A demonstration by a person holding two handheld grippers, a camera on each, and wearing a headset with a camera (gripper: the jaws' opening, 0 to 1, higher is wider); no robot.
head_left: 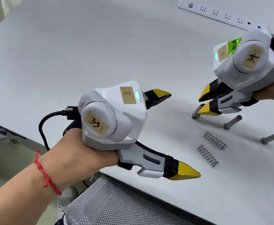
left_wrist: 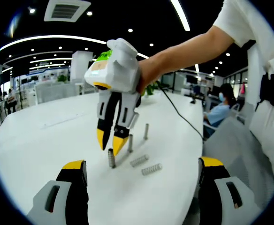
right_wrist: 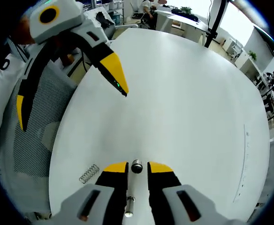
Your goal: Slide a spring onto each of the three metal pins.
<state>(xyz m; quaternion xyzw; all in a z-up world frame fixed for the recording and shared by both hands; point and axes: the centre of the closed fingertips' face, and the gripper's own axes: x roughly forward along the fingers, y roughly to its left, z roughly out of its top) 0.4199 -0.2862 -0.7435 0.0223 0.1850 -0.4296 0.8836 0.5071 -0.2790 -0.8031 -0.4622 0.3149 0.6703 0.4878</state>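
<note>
Nearest the person, a grey mesh chair seat [head_left: 110, 206] sits below the edge of the white workbench [head_left: 80, 51]. Just above it the left hand [head_left: 76, 157], a red string bracelet [head_left: 47, 174] on its wrist, holds the white left gripper [head_left: 179, 135] over the bench's near edge. Its yellow-tipped jaws are spread wide with nothing between them, and a black cable [head_left: 50, 119] loops from its rear.

Beyond it two loose steel coil springs lie flat on the bench, side by side but apart: the nearer spring [head_left: 207, 155] and the farther spring [head_left: 215, 140]. Behind them three short grey metal pins stand upright in a row. The end pin [head_left: 272, 137] and the middle pin [head_left: 232, 122] are bare. The sprung pin [right_wrist: 136, 166], at the other end of the row, carries a third spring [left_wrist: 111, 160] coiled round its shaft.

The white right gripper [head_left: 201, 105] points down at the sprung pin. In the right gripper view its yellow tips stand a narrow gap apart with the pin's round top between them; whether they touch it I cannot tell. The left gripper view shows those tips level with the top of the coils.

Farthest off, a long white power strip [head_left: 216, 13] lies on the bench.
</note>
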